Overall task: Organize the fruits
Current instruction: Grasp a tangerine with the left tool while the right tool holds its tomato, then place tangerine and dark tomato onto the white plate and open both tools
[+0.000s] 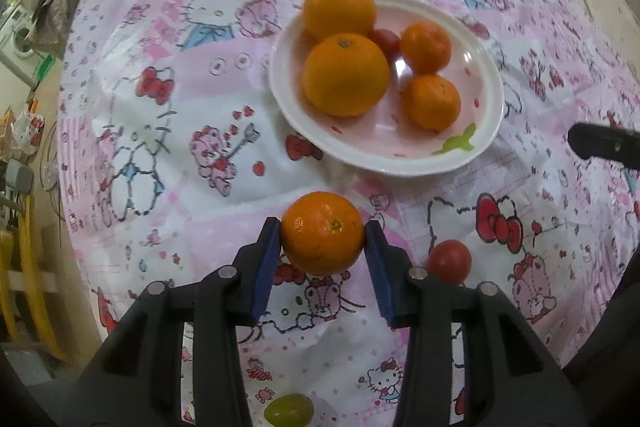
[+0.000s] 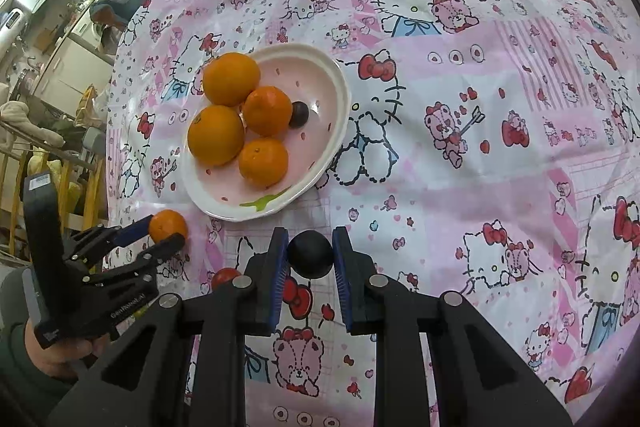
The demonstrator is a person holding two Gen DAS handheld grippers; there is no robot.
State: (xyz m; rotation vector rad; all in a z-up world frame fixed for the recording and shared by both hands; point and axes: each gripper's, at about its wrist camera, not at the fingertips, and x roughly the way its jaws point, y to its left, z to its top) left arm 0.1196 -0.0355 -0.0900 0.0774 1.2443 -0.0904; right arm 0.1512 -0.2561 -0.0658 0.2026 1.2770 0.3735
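In the left wrist view, a green grape (image 1: 289, 409) lies closest, low between the gripper's black arms, on the pink and white cat-print cloth (image 1: 168, 107) that covers the desk. Just past it, the left gripper (image 1: 323, 233) has its jaws clamped on a small round orange mandarin (image 1: 322, 233) — one blue pad touches each side of the fruit, and the fruit sits right at the tips. A small red tomato (image 1: 449, 260) lies on the cloth just to the right of the right-hand pad. Farther away sits the white oval plate with a pink middle (image 1: 486, 131). It holds two big oranges (image 1: 345, 75), two small mandarins (image 1: 430, 101) and a dark red round fruit (image 1: 386, 41) tucked between them.

In the right wrist view, the right gripper (image 2: 310, 254) has its jaws closed on a dark, almost black round fruit (image 2: 310, 254) — it sits at the tips, squeezed between the two blue pads, just above the cloth. To the left, the same red tomato (image 2: 225, 275) peeks out beside the gripper's arm, and the left gripper with its mandarin shows near the edge of the desk, held by a hand (image 2: 60, 355) in a green sleeve. Past the jaws is the plate, near but apart from the dark fruit. On it, another dark fruit (image 2: 299, 115) rests beside the mandarins.
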